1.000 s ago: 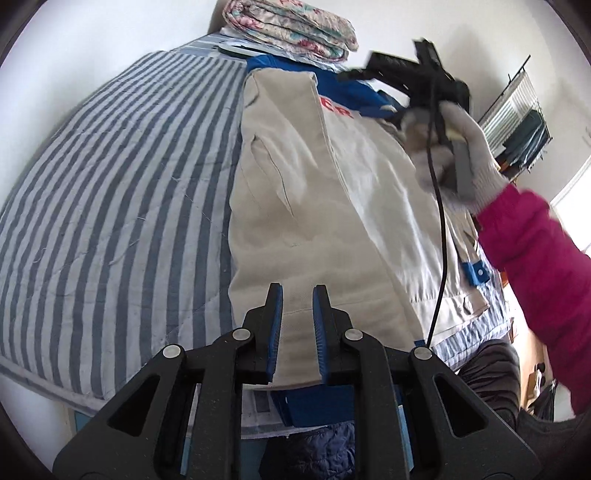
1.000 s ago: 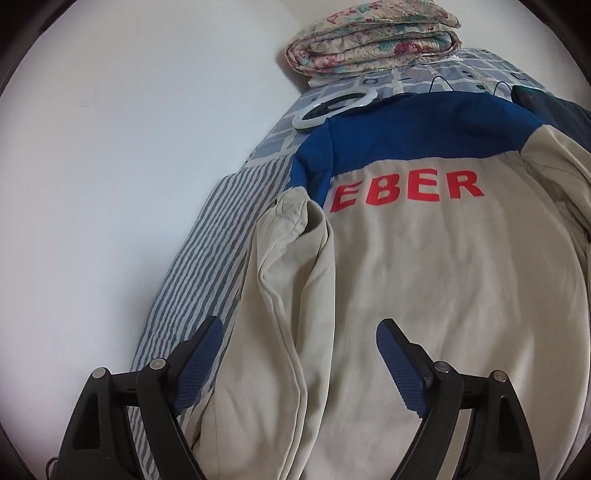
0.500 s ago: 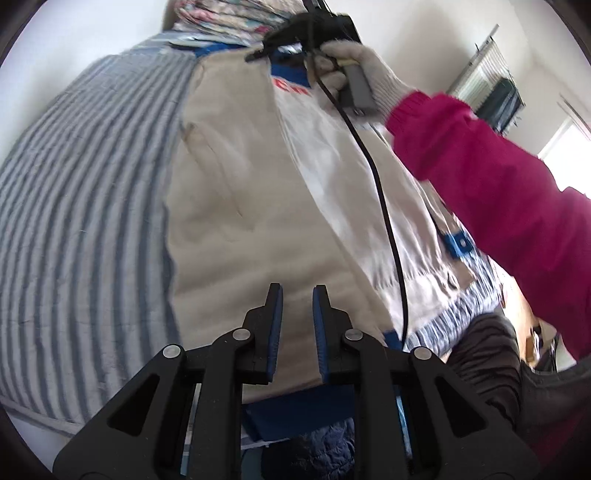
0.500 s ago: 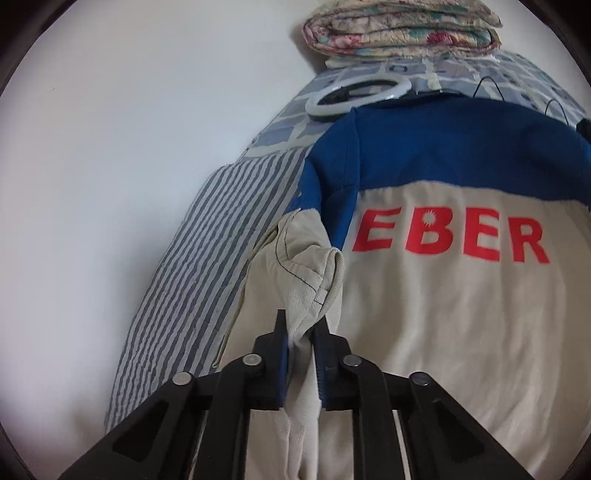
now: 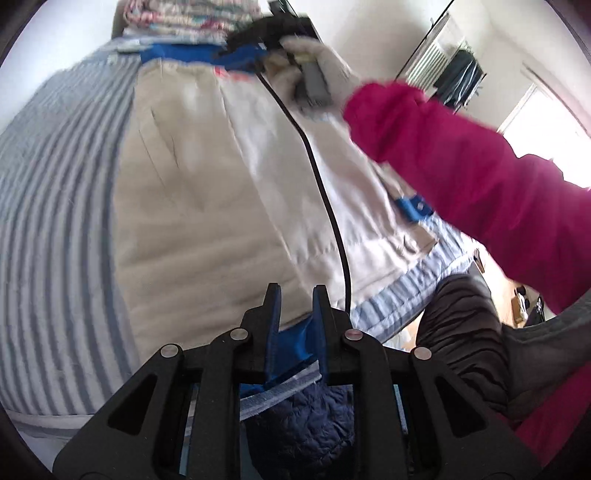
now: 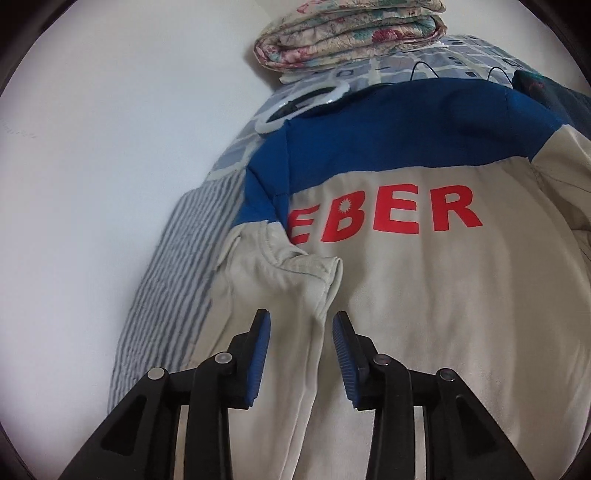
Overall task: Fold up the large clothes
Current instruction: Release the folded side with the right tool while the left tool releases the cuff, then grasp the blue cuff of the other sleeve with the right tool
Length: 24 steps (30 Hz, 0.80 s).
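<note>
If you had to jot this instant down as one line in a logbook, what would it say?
task: fold jacket | right tongs: open above folded sleeve cuff | left tongs: at blue hem, grip unclear | jacket: back up on striped bed

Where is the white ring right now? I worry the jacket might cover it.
Right wrist view, upper middle: the white ring lies on the bed beside the jacket's blue shoulder, below the folded floral quilt.

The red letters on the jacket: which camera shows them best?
The right wrist view. There the red letters sit sharp and nearly whole across the jacket, just below its blue top. In the left wrist view they are only a small blurred red patch far off, partly hidden by the gloved hand.
</note>
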### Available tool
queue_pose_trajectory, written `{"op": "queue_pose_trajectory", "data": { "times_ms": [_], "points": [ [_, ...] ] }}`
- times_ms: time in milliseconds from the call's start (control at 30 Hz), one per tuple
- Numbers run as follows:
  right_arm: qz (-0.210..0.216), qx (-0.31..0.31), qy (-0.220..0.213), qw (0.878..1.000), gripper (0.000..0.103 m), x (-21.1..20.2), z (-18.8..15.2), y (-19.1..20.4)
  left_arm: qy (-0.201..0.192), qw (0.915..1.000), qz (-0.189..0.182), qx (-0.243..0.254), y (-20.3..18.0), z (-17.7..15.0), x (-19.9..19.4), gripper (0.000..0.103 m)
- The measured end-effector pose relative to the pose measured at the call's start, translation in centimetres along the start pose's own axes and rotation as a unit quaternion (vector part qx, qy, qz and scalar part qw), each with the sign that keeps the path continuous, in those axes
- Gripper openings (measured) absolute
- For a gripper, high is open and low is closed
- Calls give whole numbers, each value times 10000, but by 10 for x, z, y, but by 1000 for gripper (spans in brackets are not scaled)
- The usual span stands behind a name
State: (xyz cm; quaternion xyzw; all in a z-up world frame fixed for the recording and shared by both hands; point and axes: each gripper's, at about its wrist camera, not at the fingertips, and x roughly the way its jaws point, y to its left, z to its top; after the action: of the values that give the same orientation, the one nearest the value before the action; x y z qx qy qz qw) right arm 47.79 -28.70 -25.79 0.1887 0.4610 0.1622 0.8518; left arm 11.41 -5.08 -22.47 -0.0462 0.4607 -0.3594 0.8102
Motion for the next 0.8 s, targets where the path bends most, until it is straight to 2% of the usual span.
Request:
{"op": "queue_pose_trajectory", "data": {
  "times_ms": [100, 167, 267, 400, 467, 567, 633, 733, 800],
  "points": [
    [209, -127, -145, 9996, 38, -42, -14, 9, -392, 9988, 250, -173, 12, 7, -23, 15],
    [403, -139, -214, 9989, 38, -71, -26, 13, -550, 9964, 451, -455, 23, 10, -28, 15],
    [407, -295, -355, 9981, 38, -114, -48, 21, -621, 9925, 637, -836, 42, 17, -29, 15],
    [246, -448, -537, 9972, 40, -161, -80, 29, -670, 9897, 982, -799, 49, 33, -15, 15],
    [89, -484, -561, 9972, 41, -181, -98, 29, -588, 9901, 1006, -778, 51, 40, -5, 15],
    [-411, -600, -636, 9953, 46, -203, -127, 26, -426, 9905, 894, -952, 55, 41, 18, 15],
    [-629, -597, -708, 9937, 49, -215, -144, 19, -150, 9919, 863, -924, 57, 37, 34, 15],
    [-889, -439, -824, 9917, 49, -233, -164, 1, 567, 9907, 979, -752, 59, 20, 66, 15],
    [-1015, -292, -886, 9905, 49, -245, -175, -13, 516, 9909, 1123, -537, 54, 13, 67, 15]
  ]
}}
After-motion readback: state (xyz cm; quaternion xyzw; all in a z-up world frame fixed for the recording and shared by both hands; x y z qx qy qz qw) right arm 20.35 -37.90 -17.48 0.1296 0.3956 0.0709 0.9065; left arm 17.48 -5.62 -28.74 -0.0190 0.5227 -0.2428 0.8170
